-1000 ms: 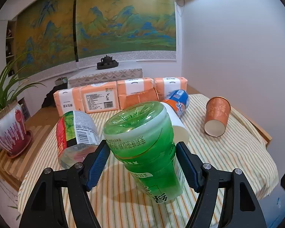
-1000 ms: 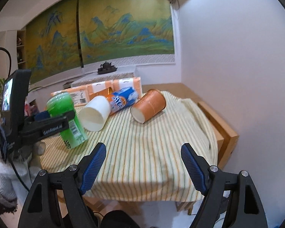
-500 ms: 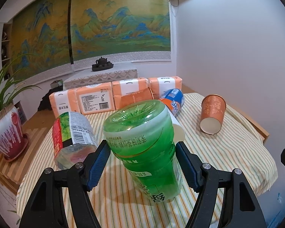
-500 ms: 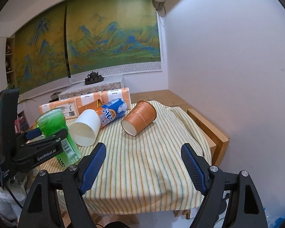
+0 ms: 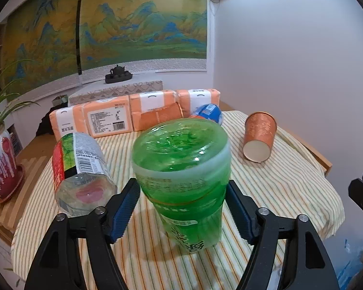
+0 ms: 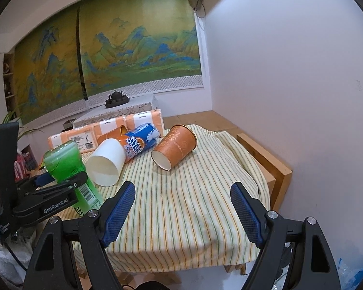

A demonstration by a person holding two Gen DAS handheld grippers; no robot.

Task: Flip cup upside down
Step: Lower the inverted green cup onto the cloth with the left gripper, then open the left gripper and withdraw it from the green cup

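A green translucent plastic cup (image 5: pixel 181 169) stands upside down on the striped cloth, base up; it also shows in the right wrist view (image 6: pixel 69 166). My left gripper (image 5: pixel 184 207) sits around it with both blue pads close to its sides; whether they touch is unclear. The left gripper (image 6: pixel 53 188) shows at the left of the right wrist view. My right gripper (image 6: pixel 182 207) is open and empty above the table's near edge.
An orange paper cup (image 6: pixel 174 147) and a white paper cup (image 6: pixel 106 165) lie on their sides, with a blue can (image 6: pixel 139 142) between. A clear bottle (image 5: pixel 81 171) lies left of the green cup. Tissue packs (image 5: pixel 133 113) line the back. A potted plant (image 5: pixel 1 166) stands left.
The green cup has come from tilted to nearly upright, base up, on the cloth. The right gripper has drawn back and up from the table.
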